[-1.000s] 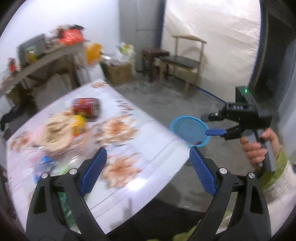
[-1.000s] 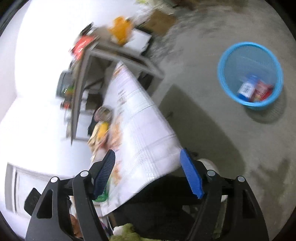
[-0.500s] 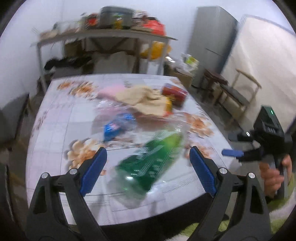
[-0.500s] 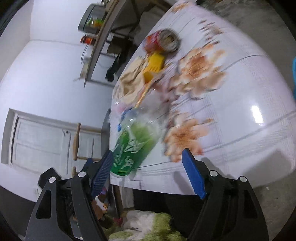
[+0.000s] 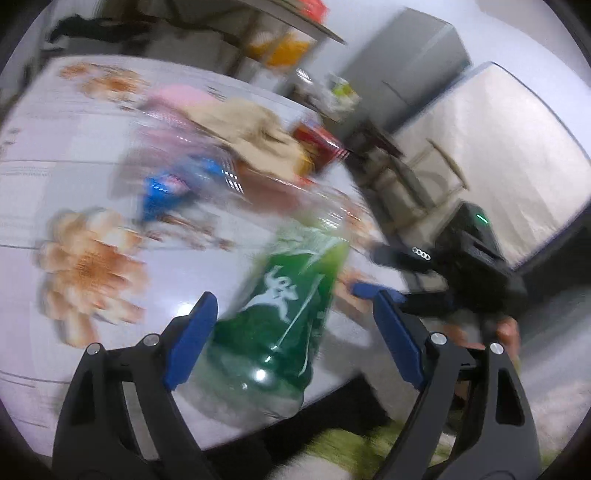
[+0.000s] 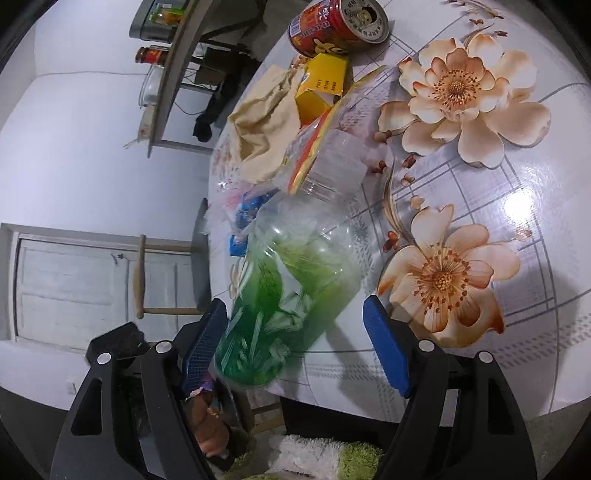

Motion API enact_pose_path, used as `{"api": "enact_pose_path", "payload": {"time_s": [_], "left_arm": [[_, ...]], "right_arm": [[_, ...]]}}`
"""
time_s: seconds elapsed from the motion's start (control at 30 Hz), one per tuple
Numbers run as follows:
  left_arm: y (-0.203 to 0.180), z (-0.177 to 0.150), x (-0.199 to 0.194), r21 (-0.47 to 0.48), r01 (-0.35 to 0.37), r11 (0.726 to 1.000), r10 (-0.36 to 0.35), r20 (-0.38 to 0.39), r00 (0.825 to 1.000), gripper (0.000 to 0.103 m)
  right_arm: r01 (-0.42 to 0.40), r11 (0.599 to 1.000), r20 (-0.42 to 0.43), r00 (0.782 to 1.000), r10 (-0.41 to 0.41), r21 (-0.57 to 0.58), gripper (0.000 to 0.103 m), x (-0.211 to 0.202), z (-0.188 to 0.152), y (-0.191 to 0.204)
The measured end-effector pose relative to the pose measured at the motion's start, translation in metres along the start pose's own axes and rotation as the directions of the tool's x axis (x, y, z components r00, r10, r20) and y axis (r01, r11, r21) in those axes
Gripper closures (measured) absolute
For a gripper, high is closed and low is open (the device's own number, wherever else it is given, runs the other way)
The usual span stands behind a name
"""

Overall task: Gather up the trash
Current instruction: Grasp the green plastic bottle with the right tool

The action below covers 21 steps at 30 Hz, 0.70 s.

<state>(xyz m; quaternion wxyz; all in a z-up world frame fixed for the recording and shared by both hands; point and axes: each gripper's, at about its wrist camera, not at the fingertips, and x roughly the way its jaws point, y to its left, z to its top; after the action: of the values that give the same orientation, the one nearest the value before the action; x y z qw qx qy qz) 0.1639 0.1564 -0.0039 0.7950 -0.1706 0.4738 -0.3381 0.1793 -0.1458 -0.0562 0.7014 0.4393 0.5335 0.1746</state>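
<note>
Step in hand, as judged: taking up the green plastic bottle (image 6: 288, 288) to carry it away as trash. Lying on its side on the counter (image 6: 535, 206), close to the near edge, base toward both grippers, neck pointing to the pile of other rubbish.

Left gripper (image 5: 291, 299) spread wide, nothing held, bottle base framed between its fingers. Right gripper (image 6: 293, 301) also wide and empty, bottle base nearer to its left finger; whether that finger touches the plastic, cannot tell. Left wrist view much blurred.

To do it well:
- Use only one gripper for the grasp and keep the other aside, since both now aim at the same bottle.
- Centre the body between the fingers before closing.
- Close on the labelled middle, not on the rounded base, which would probably slip out.
- Squeeze gently; thin plastic will likely buckle.
- Lift straight up, away from the clear plastic cup (image 6: 332, 166) and the blue wrapper (image 6: 251, 206) just beside the neck.

Farther back for later: yellow carton (image 6: 325, 81), red can (image 6: 336, 26).
</note>
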Motion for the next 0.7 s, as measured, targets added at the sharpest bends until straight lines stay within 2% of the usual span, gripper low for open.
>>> {"api": "enact_pose_path", "payload": {"time_s": [0.13,0.23,0.43,0.53,0.63,0.7], "left_arm": [[-0.019,-0.009,0.017,0.013,0.14,0.99,-0.139,-0.066,0.988,0.022],[-0.032,-0.017,0.035,0.014,0.203,0.979,-0.2,-0.12,0.973,0.022],[-0.058,-0.029,0.061,0.063,0.247,0.967,-0.231,-0.195,0.953,0.022],[-0.063,-0.031,0.068,0.072,0.244,0.967,-0.225,-0.198,0.954,0.022],[-0.064,-0.034,0.068,0.084,0.223,0.971,-0.204,-0.188,0.961,0.022],[-0.061,-0.034,0.061,0.093,0.201,0.975,-0.184,-0.169,0.968,0.022]], "right_arm": [[0.056,0.998,0.009,0.998,-0.056,-0.008,0.029,0.0,-0.001,-0.002],[0.092,0.996,0.002,0.996,-0.092,-0.017,0.029,0.001,-0.002,-0.005],[0.158,0.985,-0.013,0.987,-0.16,-0.066,0.029,0.001,-0.005,-0.005],[0.202,0.975,-0.011,0.979,-0.204,-0.096,0.03,0.003,-0.005,-0.004],[0.221,0.968,-0.012,0.975,-0.224,-0.118,0.04,0.008,-0.004,0.001],[0.215,0.969,-0.018,0.976,-0.219,-0.119,0.041,0.007,-0.003,0.0]]}}
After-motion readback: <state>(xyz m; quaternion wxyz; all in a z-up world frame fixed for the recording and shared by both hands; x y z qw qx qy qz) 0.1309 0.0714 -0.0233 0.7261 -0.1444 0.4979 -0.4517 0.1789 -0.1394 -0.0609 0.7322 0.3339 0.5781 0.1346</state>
